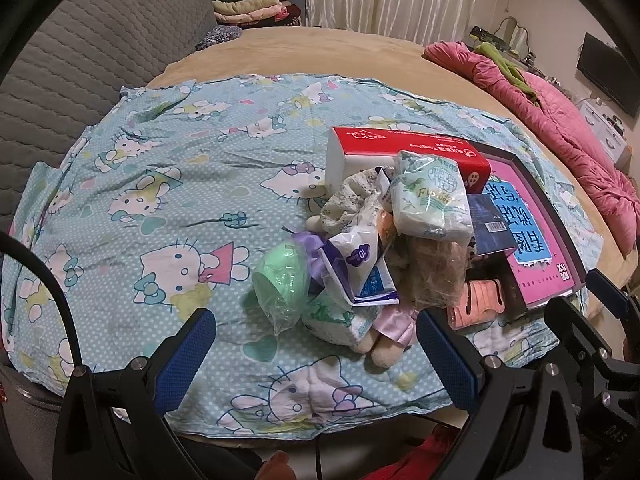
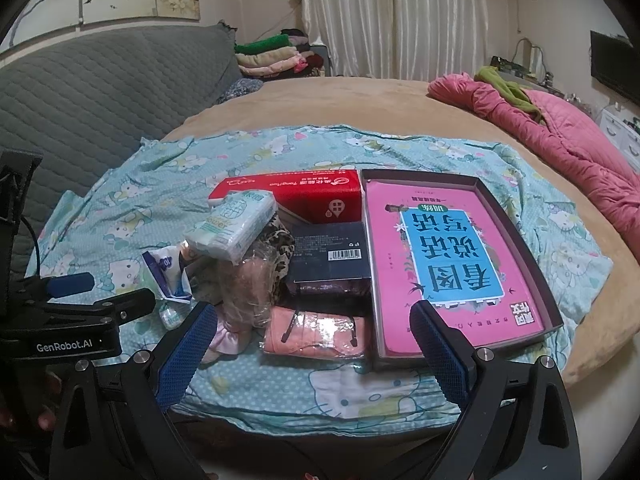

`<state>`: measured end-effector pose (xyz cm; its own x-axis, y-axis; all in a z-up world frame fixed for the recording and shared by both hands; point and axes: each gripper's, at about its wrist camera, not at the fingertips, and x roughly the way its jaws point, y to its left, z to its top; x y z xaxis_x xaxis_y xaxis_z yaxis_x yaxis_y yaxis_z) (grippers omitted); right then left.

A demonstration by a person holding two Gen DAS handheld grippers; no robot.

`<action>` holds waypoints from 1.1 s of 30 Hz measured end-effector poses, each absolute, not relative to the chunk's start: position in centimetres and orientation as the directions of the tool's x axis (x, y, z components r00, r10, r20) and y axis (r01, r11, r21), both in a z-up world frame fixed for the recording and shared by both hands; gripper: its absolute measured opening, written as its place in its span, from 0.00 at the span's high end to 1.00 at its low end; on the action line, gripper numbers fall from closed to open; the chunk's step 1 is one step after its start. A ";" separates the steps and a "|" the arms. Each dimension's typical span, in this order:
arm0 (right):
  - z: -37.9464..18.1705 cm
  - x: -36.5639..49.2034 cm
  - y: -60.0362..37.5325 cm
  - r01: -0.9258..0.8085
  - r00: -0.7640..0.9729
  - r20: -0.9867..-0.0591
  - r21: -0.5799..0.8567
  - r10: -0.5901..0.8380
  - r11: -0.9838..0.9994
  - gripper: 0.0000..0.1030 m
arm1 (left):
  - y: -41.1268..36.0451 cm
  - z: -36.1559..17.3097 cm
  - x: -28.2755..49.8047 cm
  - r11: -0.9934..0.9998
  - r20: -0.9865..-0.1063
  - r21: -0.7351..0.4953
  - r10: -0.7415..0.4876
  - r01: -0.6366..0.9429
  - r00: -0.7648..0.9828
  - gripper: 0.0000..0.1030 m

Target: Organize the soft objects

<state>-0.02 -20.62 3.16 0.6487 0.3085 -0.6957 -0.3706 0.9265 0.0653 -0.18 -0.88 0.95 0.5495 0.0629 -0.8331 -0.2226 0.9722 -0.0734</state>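
A heap of soft goods lies on a blue cartoon-cat cloth [image 1: 120, 200] [image 2: 520, 248] spread on the bed. It holds a white tissue pack [image 1: 430, 196] [image 2: 234, 226], a green item in clear wrap [image 1: 280, 280], a blue-and-white pouch [image 1: 360, 264] [image 2: 168, 272], a bagged plush toy [image 1: 436, 272] [image 2: 248, 284] and a wrapped pink cloth [image 1: 482, 300] [image 2: 316, 336]. My left gripper [image 1: 316, 332] stands open just short of the heap. My right gripper [image 2: 314, 330] is open too, above the pink cloth, holding nothing.
A red tissue box [image 1: 404, 148] [image 2: 304, 194], a dark box [image 2: 330, 260] and a shallow tray [image 2: 516, 236] with a pink book [image 1: 528, 216] sit behind and right of the heap. A pink quilt [image 2: 560, 120] lies far right, a grey headboard [image 1: 100, 40] left.
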 end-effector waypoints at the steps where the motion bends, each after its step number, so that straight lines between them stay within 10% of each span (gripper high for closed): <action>1: 3.1 0.0 -20.6 -0.370 0.649 -0.696 0.066 0.308 0.927 0.06 | -0.9 0.9 -0.2 0.972 -0.833 -0.072 0.065 -0.225 0.549 0.02; 33: 3.0 0.4 -19.7 -0.387 0.644 -0.693 0.070 0.324 0.919 0.06 | 0.5 -0.1 0.0 0.960 -0.840 -0.118 0.040 -0.253 0.542 0.02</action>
